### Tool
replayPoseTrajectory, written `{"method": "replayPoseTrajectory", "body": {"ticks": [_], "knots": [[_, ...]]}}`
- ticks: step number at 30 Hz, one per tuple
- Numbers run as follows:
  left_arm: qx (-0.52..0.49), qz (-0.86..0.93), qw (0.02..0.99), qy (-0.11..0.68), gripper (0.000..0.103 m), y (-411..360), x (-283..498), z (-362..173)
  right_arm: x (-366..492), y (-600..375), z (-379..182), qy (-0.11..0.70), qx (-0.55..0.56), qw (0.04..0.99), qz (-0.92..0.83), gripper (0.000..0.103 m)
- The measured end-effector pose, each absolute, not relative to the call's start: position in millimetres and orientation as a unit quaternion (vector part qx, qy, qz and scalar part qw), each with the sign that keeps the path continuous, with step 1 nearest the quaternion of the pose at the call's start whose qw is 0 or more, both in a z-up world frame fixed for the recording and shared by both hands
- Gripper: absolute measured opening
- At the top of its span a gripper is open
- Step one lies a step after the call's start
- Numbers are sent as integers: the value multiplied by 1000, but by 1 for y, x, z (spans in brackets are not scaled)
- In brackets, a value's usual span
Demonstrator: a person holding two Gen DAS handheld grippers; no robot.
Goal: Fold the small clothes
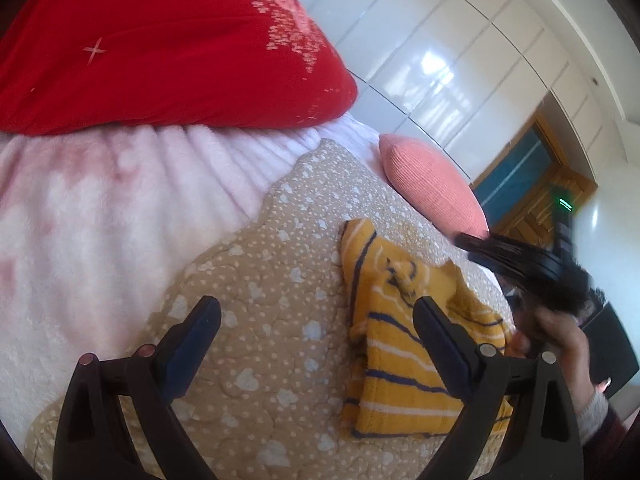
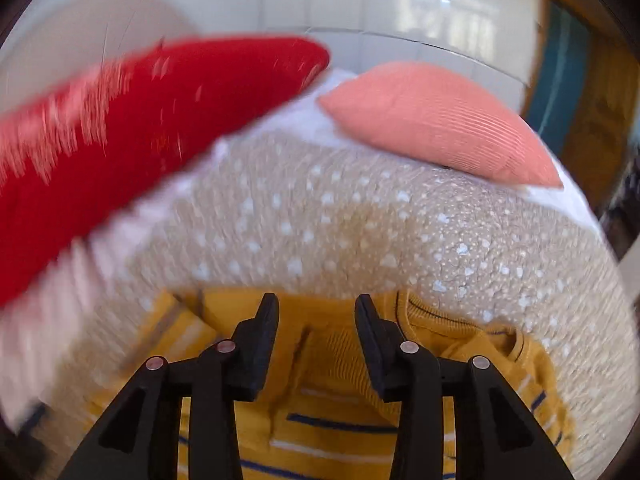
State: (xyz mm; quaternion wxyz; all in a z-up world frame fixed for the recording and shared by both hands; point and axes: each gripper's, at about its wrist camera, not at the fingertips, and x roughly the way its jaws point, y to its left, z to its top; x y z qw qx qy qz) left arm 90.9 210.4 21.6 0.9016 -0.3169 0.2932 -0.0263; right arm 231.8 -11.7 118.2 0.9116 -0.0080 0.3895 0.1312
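**Bedroom with glossy white wardrobe**

A bed carries a beige dotted quilt (image 1: 256, 280) over a pink fleece blanket (image 1: 100, 200). A red pillow (image 1: 160, 48) and a coral cushion (image 2: 432, 120) lie at its far end. Behind stands a white wardrobe (image 1: 440, 60) whose glossy doors mirror bright window light. To the right is a wooden door (image 1: 532, 200) with a teal panel.

1. No text, label, brand or number can be read in either view.
2. The red pillow (image 1: 160, 48) bears only a pale cross-shaped mark and speckled pattern, no letters.
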Motion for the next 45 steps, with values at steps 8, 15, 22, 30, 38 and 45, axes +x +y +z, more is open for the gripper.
{"method": "replayPoseTrajectory", "body": {"ticks": [8, 15, 22, 30, 38, 45], "knots": [[-342, -3, 890, 302, 96, 225, 92, 17, 138, -8, 100, 416, -13, 883, 218, 43], [-318, 0, 898, 303, 96, 216, 92, 17, 191, 46, 53, 455, -80, 866, 191, 44], [-322, 0, 892, 317, 96, 218, 99, 9, 257, 85, 69, 448, -120, 870, 167, 59], [-357, 1, 884, 302, 96, 233, 92, 10, 224, 55, 103, 441, -38, 875, 196, 68], [-411, 41, 869, 272, 96, 273, 75, 9, 184, 103, 67, 476, -90, 848, 213, 72], [-427, 36, 860, 277, 96, 285, 72, 1, 184, 143, 31, 470, -213, 846, 133, 83]]}}
